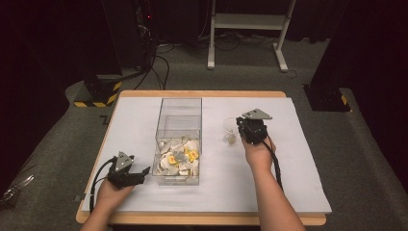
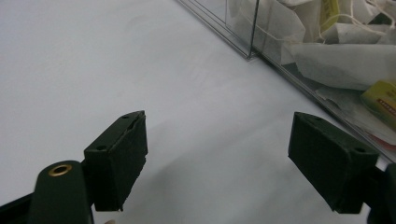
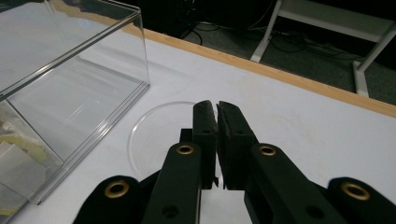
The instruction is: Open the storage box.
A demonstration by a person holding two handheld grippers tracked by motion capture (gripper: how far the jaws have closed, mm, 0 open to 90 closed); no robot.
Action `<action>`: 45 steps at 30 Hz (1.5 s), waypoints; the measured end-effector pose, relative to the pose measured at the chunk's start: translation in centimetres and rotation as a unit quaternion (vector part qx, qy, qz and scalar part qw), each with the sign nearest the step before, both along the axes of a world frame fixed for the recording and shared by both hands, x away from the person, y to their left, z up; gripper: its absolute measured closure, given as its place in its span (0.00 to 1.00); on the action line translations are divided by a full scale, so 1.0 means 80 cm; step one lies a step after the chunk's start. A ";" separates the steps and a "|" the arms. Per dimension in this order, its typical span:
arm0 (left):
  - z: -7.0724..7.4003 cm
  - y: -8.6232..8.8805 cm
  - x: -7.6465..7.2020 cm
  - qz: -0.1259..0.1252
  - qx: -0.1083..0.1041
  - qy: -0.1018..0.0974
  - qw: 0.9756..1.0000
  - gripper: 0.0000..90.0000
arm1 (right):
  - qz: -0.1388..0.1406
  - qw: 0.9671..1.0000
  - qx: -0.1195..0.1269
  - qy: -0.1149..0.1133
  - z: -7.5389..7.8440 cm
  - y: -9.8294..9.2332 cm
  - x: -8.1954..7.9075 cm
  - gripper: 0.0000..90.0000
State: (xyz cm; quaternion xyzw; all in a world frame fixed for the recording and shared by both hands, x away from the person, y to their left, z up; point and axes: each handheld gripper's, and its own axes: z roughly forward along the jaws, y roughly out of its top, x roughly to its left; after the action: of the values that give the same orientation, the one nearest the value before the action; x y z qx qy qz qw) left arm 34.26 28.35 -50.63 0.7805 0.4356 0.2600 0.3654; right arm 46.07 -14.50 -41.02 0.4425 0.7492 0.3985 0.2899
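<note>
Left gripper rested at the near left, pointed right at the box, jaws wide with nothing between. Box stood mid-table, long axis near to far, clear-walled; held tea bags, white and yellow, heaped in the near half, far half bare. Cup, clear, stood upright just right of the box, something small and pale at its bottom. Right gripper hung above the cup's rim, pointed left and far, jaws pressed nearly together; whether anything sat pinched between could not be told. White sheet covered a wood-edged table; grey carpet, cables and a white frame lay beyond in a dark room.
</note>
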 end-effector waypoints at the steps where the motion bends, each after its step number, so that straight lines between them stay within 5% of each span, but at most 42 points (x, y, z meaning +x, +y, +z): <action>1: 0.000 0.000 0.000 0.000 0.001 0.000 1.000 0.22 | 0.001 1.000 -0.001 0.000 0.000 0.000 -0.001 0.95; 8: 0.000 0.001 -0.001 -0.001 -0.002 -0.002 1.000 0.22 | 0.008 1.000 0.001 -0.001 -0.001 0.001 -0.008 0.88; 28: 0.000 -0.001 -0.002 -0.005 0.004 -0.005 1.000 0.23 | 0.001 1.000 0.023 0.003 -0.006 -0.008 -0.042 0.41; 45: 0.001 0.002 -0.001 -0.004 -0.009 -0.004 1.000 0.23 | -0.009 1.000 0.023 0.011 -0.037 -0.027 -0.074 0.36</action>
State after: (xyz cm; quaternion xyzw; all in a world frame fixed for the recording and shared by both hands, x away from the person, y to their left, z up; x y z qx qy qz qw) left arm 34.15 28.51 -50.59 0.7776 0.4338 0.2576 0.3753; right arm 40.19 -16.64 -43.98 0.4602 0.7391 0.4080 0.2747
